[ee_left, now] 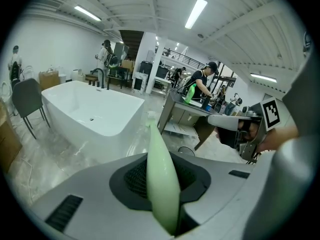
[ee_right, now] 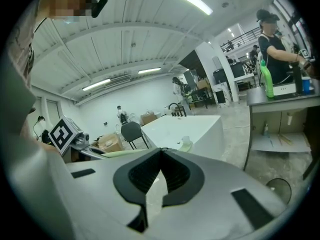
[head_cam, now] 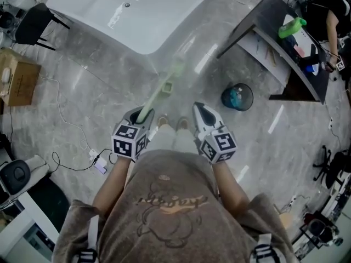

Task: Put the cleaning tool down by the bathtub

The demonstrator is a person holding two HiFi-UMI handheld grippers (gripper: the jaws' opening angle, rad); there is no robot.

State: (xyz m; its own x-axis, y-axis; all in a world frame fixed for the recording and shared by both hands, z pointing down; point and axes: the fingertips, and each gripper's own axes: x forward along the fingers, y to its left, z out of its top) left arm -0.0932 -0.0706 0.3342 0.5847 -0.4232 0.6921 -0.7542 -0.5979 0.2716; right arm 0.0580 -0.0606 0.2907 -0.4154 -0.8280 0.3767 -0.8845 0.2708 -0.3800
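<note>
A pale green long-handled cleaning tool (head_cam: 160,91) (ee_left: 162,189) sticks out forward from my left gripper (head_cam: 141,114) (ee_left: 160,156), which is shut on its handle. Its brush head (head_cam: 176,67) (ee_right: 186,145) hangs tilted down near the corner of the white bathtub (head_cam: 131,15) (ee_left: 90,115) (ee_right: 186,128), above the grey floor. My right gripper (head_cam: 199,110) (ee_right: 161,153) is beside the left one, shut and holding nothing. It also shows at the right of the left gripper view (ee_left: 234,121).
A dark bin (head_cam: 237,97) stands on the floor to the right. Behind it is a dark desk (head_cam: 285,53) with a green bottle (head_cam: 290,27) and a person working there. A black chair (head_cam: 32,21), a cardboard box (head_cam: 19,84) and a cable with a power strip (head_cam: 96,161) lie left.
</note>
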